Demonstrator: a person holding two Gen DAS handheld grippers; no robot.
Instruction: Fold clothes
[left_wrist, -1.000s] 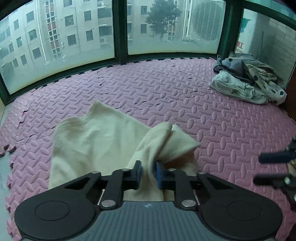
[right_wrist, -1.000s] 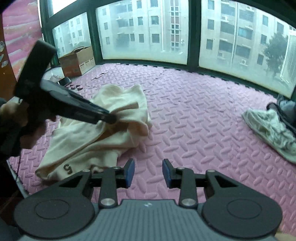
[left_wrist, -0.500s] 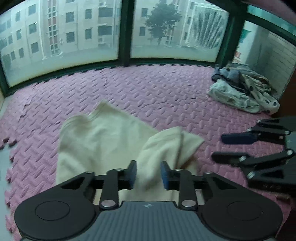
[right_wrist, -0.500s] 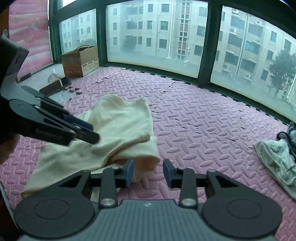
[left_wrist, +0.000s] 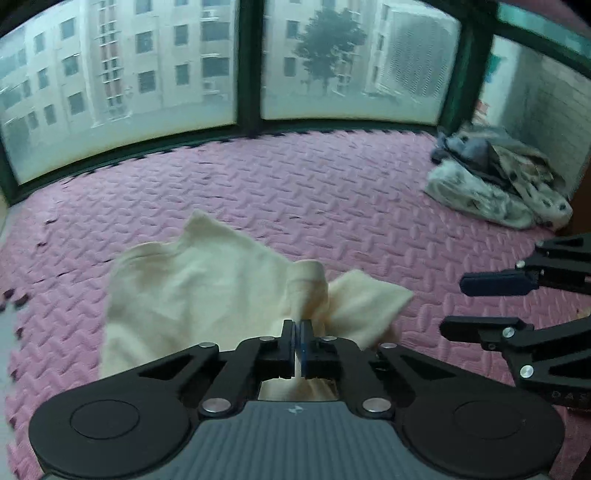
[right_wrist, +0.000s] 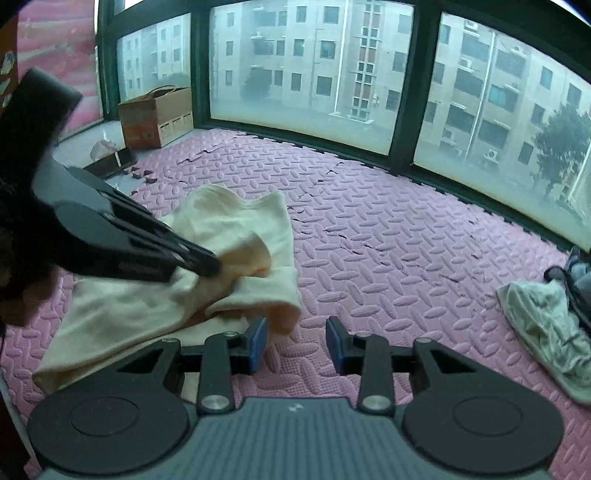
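A cream garment (left_wrist: 207, 288) lies rumpled on the pink foam mat (left_wrist: 332, 206). My left gripper (left_wrist: 297, 338) is shut on a raised fold of it near its right side. In the right wrist view the same garment (right_wrist: 229, 229) lies left of centre, with the left gripper (right_wrist: 210, 264) pinching a bunched fold. My right gripper (right_wrist: 295, 341) is open and empty, low over the mat just right of the garment's near corner. It also shows in the left wrist view (left_wrist: 480, 304) at the right, open.
A heap of grey and spotted clothes (left_wrist: 502, 184) lies at the far right by the wall, also in the right wrist view (right_wrist: 546, 325). A cardboard box (right_wrist: 155, 116) and small items stand at the far left corner. Windows ring the mat.
My left gripper was open half a second ago and has shut on a fold of the cream garment, lifting it. My right gripper stays open and has shifted slightly right.
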